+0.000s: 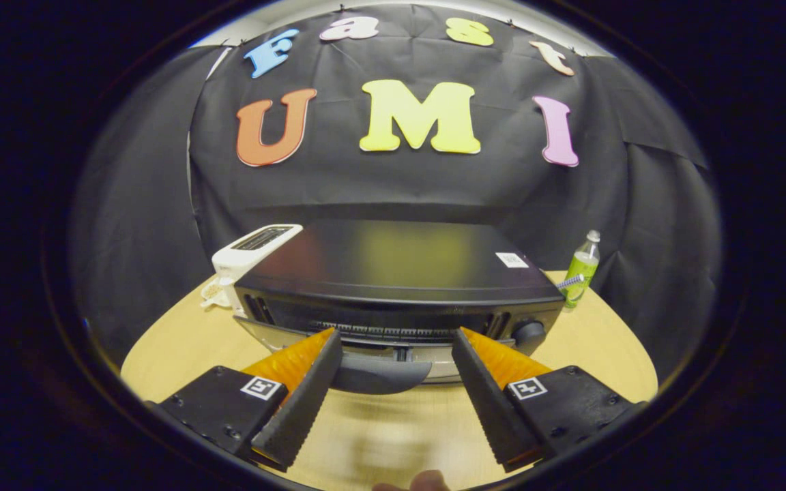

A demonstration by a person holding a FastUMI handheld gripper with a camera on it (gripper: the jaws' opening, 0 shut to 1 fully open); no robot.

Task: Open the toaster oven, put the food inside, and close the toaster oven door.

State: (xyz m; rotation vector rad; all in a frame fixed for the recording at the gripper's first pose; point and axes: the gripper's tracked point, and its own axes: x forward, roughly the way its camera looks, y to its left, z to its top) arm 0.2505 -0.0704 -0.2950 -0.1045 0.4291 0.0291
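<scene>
The toaster oven point(396, 279) sits at the centre of the frame on the round wooden table point(591, 354). Its door point(338, 337) appears tipped partly down, and the dark handle point(379, 375) lies between your fingertips. The gripper point(396, 341) is spread wide and holds nothing. To lower the door cleanly, hook or pinch the handle squarely at its middle and draw it down slowly. The food cannot be identified. A white toaster point(253, 252) stands at centre left and a green bottle point(580, 269) at centre right, both well apart from the door.
</scene>
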